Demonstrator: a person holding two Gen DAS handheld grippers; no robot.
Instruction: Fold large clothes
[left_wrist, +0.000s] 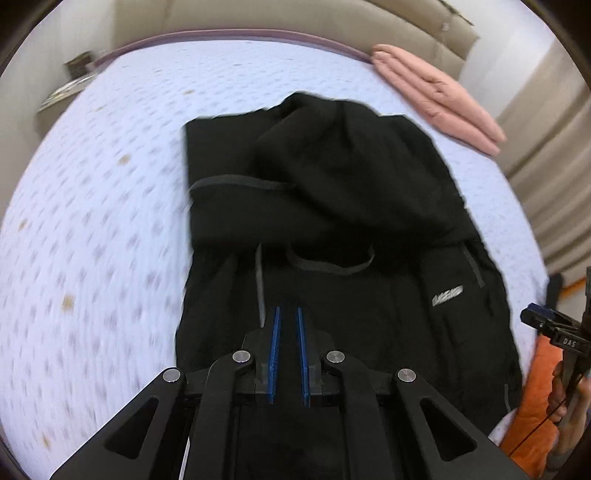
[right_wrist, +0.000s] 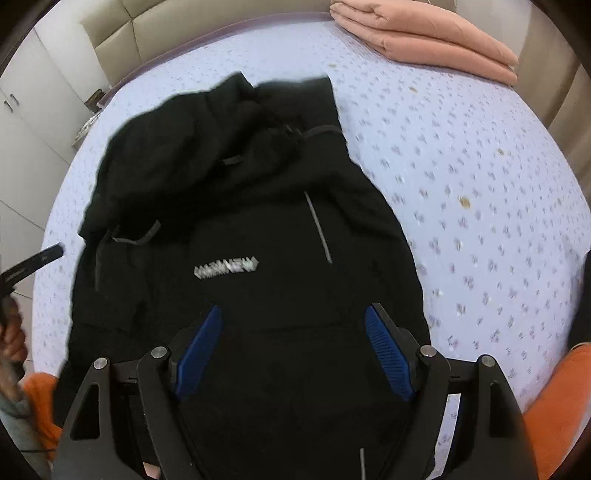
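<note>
A black jacket (left_wrist: 332, 206) with a grey logo lies partly folded on the bed, its hood and upper part bunched at the far end. It also shows in the right wrist view (right_wrist: 240, 229). My left gripper (left_wrist: 288, 314) hovers over the jacket's near part, its blue pads almost together with a thin gap and nothing between them. My right gripper (right_wrist: 293, 317) is open wide over the jacket's near hem, empty. The right gripper's tip also shows at the right edge of the left wrist view (left_wrist: 535, 314).
The bed has a pale lilac patterned sheet (left_wrist: 92, 221). A folded pink quilt (left_wrist: 436, 92) lies at the far right corner, also in the right wrist view (right_wrist: 424, 33). A padded headboard and white cupboards (right_wrist: 29, 110) stand behind. Orange fabric (left_wrist: 532, 406) shows near the bed's near edge.
</note>
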